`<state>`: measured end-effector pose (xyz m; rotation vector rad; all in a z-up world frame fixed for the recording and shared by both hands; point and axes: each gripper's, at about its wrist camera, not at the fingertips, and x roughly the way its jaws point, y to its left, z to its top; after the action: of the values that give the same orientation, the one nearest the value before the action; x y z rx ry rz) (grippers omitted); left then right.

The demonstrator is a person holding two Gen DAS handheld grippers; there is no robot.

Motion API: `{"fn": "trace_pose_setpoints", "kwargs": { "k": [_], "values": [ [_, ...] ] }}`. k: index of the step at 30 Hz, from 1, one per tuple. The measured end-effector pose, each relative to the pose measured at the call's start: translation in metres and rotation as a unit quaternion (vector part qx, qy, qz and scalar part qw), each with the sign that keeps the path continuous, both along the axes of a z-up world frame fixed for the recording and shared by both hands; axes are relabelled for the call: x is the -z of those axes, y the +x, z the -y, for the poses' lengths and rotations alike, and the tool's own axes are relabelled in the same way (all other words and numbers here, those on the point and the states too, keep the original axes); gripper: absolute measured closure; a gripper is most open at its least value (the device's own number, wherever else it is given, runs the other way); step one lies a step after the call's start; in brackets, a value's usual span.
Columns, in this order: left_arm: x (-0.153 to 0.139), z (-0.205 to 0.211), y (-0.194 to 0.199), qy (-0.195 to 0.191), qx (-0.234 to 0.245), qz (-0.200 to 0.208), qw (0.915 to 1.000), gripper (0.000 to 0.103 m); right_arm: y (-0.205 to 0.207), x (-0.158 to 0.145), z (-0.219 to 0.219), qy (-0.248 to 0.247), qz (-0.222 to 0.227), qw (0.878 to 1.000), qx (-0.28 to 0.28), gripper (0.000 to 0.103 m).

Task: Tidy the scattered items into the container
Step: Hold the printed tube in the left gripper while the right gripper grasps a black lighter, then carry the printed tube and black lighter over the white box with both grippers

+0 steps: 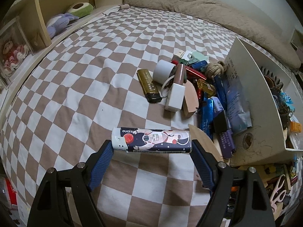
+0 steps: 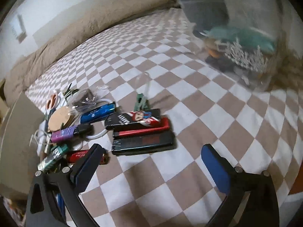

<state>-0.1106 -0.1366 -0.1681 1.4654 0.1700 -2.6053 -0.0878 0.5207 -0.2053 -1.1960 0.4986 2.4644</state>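
Observation:
My left gripper is shut on an astronaut-print lighter, held crosswise by its ends above the checkered bedsheet. Beyond it lies a pile of scattered items: a gold lighter, a white tape roll, a white box and blue lighters. A white container stands at the right, with clutter inside. My right gripper is open and empty, just in front of a black lighter, a red lighter and a printed black lighter.
A brown blanket lies along the far edge of the bed. Plush toys sit on a shelf at the left. In the right wrist view a blurred clear container with teal and white things is at the upper right. Scissors lie among small items at the left.

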Motion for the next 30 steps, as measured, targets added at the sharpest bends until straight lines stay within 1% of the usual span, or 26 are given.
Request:
{"fn": "trace_pose_setpoints", "kwargs": {
  "k": [3,6,8,9,13,14,15,22,26,30],
  "values": [
    [-0.001,-0.003,0.000,-0.007,0.007,-0.002,0.9999,0.021,-0.009,0.001,0.008,0.024,0.009,1.000,-0.010,0.000],
    [-0.001,-0.005,0.000,-0.014,0.012,-0.002,0.9998,0.021,-0.021,0.005,0.016,0.063,0.028,0.997,-0.022,0.000],
    [-0.001,-0.005,0.000,-0.017,0.012,-0.001,0.9998,0.021,-0.028,0.010,0.022,0.098,0.049,0.994,-0.029,0.000],
    [-0.001,-0.005,0.000,-0.017,0.010,-0.002,0.9998,0.021,-0.029,0.013,0.023,0.105,0.054,0.992,-0.031,0.000],
    [-0.004,-0.009,-0.002,-0.011,0.013,-0.007,0.9998,0.021,-0.027,0.017,0.015,0.084,0.050,0.995,-0.027,0.002],
    [-0.004,-0.011,-0.002,-0.013,0.016,-0.009,0.9997,0.021,-0.026,0.017,0.015,0.080,0.052,0.995,-0.025,0.014],
    [-0.004,-0.013,-0.002,-0.016,0.019,-0.009,0.9997,0.021,-0.027,0.019,0.014,0.077,0.058,0.995,-0.023,0.022],
    [-0.003,-0.019,0.000,-0.025,0.029,-0.005,0.9993,0.021,-0.023,0.021,0.014,0.088,0.061,0.994,-0.024,0.022],
    [-0.007,-0.020,0.000,-0.023,0.028,-0.011,0.9993,0.021,-0.013,0.017,0.014,0.084,0.060,0.994,-0.021,0.022],
    [-0.013,-0.021,0.001,-0.020,0.030,-0.018,0.9992,0.021,-0.003,0.006,0.018,0.078,0.054,0.995,-0.011,0.022]
  ]
}}
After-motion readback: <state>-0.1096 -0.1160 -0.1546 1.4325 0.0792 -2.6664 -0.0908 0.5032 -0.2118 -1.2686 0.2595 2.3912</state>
